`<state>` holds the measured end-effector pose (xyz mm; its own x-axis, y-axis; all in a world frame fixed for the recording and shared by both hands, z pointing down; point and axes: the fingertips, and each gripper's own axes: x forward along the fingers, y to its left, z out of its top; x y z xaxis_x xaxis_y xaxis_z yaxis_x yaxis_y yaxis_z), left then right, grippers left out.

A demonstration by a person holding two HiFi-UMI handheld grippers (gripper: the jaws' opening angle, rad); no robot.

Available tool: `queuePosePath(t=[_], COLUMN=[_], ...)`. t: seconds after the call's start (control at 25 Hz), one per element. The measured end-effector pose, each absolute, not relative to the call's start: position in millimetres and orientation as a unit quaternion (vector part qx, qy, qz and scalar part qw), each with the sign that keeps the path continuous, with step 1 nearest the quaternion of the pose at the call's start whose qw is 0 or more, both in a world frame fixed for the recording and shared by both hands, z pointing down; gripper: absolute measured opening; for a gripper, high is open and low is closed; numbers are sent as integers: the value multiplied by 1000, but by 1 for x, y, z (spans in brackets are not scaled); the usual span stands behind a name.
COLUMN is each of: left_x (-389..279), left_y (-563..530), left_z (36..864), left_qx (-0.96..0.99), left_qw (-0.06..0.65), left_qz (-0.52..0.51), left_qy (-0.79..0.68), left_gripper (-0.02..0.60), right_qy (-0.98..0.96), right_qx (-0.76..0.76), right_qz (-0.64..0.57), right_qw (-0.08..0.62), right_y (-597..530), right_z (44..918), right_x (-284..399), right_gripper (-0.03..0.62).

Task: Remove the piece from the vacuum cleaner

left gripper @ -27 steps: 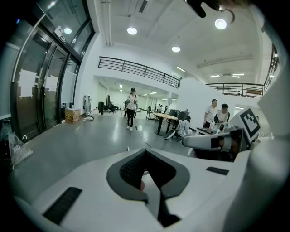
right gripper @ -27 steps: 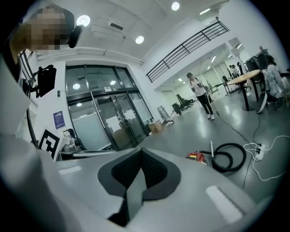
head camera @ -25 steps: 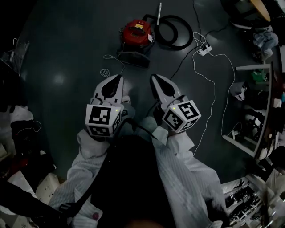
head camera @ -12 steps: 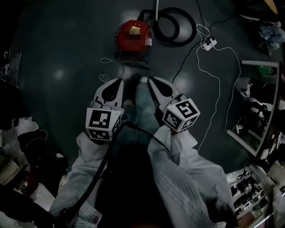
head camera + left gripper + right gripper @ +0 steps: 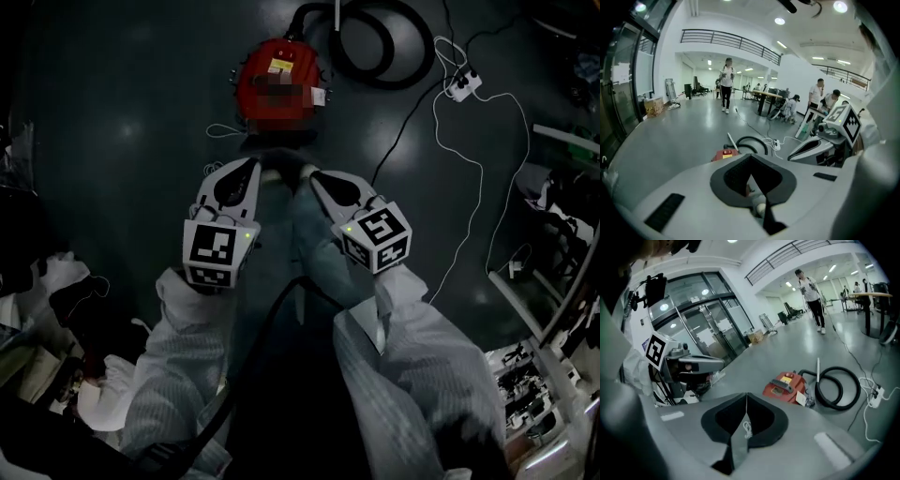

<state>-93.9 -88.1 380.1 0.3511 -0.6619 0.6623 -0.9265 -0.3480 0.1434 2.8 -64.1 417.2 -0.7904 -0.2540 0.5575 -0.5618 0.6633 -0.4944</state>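
The red vacuum cleaner (image 5: 279, 80) (image 5: 724, 153) (image 5: 785, 386) stands on the dark floor ahead, its black hose (image 5: 375, 47) (image 5: 839, 387) coiled to its right with a metal tube (image 5: 818, 371) sticking up. My left gripper (image 5: 251, 164) (image 5: 750, 158) and right gripper (image 5: 314, 176) (image 5: 746, 394) are held side by side at waist height, both short of the vacuum cleaner and pointing at it. Each has its jaws shut with nothing between them. From the right gripper view the left gripper (image 5: 693, 364) shows at the left.
A white power strip (image 5: 462, 84) (image 5: 875, 396) and its long white cable (image 5: 506, 187) lie to the right of the hose. Metal racks (image 5: 562, 281) with clutter stand at the right, bags and boxes (image 5: 56, 281) at the left. A person (image 5: 726, 84) stands far off.
The vacuum cleaner has come nearer and lower in the head view as I walk towards it. Both grippers stay shut and side by side.
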Motion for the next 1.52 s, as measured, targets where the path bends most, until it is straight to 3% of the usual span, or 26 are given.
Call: queuePosePath(t=[0.28,0.48,0.76,0.88,1.04,1.32,1.44,1.52], left_x=[-107,-120,-126,-125,-121,-120,-119,-120], left_y=[-110,-110,-121,-126,-131,-130,-131,-131], left_z=[564,658,719,726,730,735,735,735], left_qx=[777,761,740,738,738,733,732,731], left_qw=[266,287,320,324,327,347,350,349], left_qz=[361,397,421,425,431,429,423,423], left_qy=[-443,-426,-415,-411,-403,-397,-403,-406], left_gripper=[5,5,5,6,6,6,6,6], right_qy=[-849,-867,-882,-883,-879,-850,-857,-858], right_qx=[239,208,100,71,22,27,24,22], right_qz=[359,312,135,103,122,73,55,49], right_qw=[305,327,440,451,461,521,512,511], right_y=[-86,-92,-68,-63,-55,-49,-44,-41], right_z=[601,679,727,730,728,766,765,766], right_x=[-4,-23,-38,-46,-54,-46,-45,-46], right_gripper=[2,4,47,73,178,165,74,58])
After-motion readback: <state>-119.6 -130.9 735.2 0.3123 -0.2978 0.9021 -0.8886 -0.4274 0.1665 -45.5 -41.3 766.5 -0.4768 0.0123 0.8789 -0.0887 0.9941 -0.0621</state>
